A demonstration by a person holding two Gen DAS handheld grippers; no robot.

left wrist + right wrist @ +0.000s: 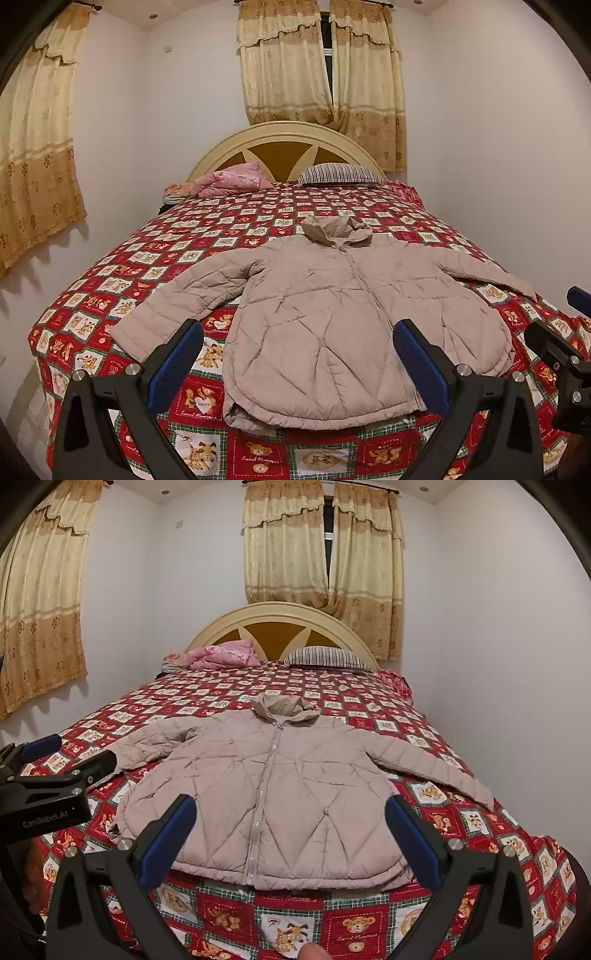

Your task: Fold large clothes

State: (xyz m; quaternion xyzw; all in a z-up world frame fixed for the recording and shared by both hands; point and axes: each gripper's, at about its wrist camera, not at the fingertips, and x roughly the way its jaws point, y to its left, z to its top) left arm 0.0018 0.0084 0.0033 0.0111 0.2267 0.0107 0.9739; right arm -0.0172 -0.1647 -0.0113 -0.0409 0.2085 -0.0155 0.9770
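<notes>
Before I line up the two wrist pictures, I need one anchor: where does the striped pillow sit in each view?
Left wrist: the striped pillow lies right of centre at the bed's far end, against the headboard.
Right wrist: the pillow lies just right of centre, far end, same spot.
Shared landmark: the arched headboard behind it, with the pink bundle to its left.

Your jacket [266, 794] is matt beige quilted cloth, puffy and creased, with a duller strip of snaps down the front. The bedspread [258, 454] under it, running to 6 o'clock, is printed patchwork cotton, flat and unglossy. Your left gripper [295, 365] and right gripper [291, 840] are matt black plastic with shiny metal pins and textured blue rubbery pads. At 12 o'clock, the headboard [284, 136] looks like smooth painted wood.
</notes>
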